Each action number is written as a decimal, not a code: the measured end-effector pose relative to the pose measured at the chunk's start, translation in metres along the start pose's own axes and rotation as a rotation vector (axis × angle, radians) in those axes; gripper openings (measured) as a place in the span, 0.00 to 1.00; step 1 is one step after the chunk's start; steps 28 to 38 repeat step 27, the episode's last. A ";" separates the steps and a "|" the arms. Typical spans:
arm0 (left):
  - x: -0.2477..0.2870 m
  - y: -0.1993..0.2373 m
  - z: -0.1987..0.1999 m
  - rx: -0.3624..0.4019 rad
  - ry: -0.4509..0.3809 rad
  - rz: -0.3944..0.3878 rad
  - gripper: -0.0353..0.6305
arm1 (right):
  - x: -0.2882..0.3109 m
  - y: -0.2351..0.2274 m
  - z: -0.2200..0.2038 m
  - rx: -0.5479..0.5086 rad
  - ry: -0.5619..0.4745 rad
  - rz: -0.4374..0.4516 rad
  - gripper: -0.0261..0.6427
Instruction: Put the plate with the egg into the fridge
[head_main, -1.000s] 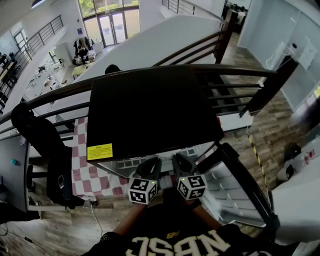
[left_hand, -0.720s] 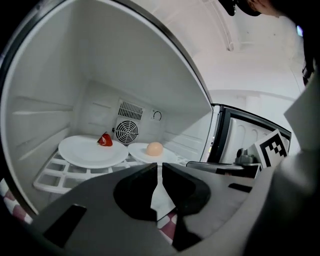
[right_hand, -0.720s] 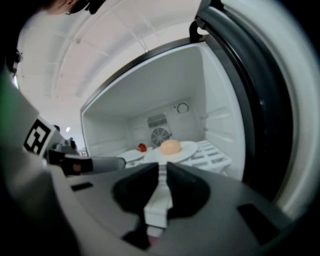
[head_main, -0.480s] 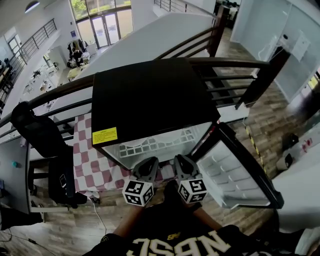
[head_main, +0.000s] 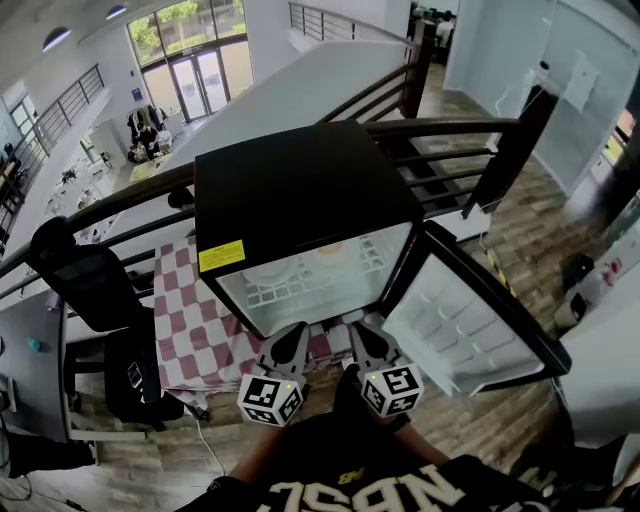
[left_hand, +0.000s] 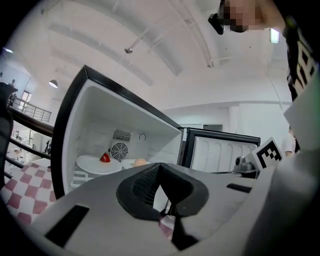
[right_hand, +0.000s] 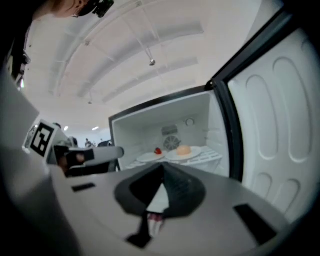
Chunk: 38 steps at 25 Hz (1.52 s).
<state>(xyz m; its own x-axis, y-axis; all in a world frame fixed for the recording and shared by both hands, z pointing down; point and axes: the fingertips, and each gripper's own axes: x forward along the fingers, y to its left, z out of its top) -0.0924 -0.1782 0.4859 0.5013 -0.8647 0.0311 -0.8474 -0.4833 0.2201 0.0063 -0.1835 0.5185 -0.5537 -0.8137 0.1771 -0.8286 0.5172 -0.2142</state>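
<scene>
The plate with the egg lies inside the fridge, on the wire shelf toward the fridge's right side. The egg rests loose on top of it. By the look of it, the task is as good as done.

The plate looks stiff, smooth and probably breakable, and not heavy. The egg is round and fragile and nothing holds it in place, so I judge it would roll at any tilt. If the plate needs shifting, the rim facing the fridge's opening is the place to pinch, and the plate must be kept level.

A second plate carrying a small red piece sits just to the left of the egg's plate. Their edges are close or touching, so there is little room to slide sideways. The fan grille is on the fridge's back wall, behind both plates.

The fridge's door stands swung open to the fridge's right. A checked cloth covers the surface under the fridge, and a railing runs behind it.

The left gripper and right gripper hang side by side in front of the fridge's opening, clear of the shelf. The jaws of each have just been closing and now meet with nothing between them.
</scene>
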 end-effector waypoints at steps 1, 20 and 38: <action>-0.005 0.001 0.001 0.001 -0.002 0.004 0.09 | -0.003 0.002 0.000 -0.007 -0.002 -0.004 0.07; -0.013 0.000 0.003 0.022 0.018 -0.021 0.09 | -0.003 0.019 0.016 -0.047 -0.067 -0.027 0.07; 0.000 0.010 0.019 0.045 -0.019 -0.018 0.09 | 0.007 0.003 0.055 0.008 -0.147 -0.028 0.07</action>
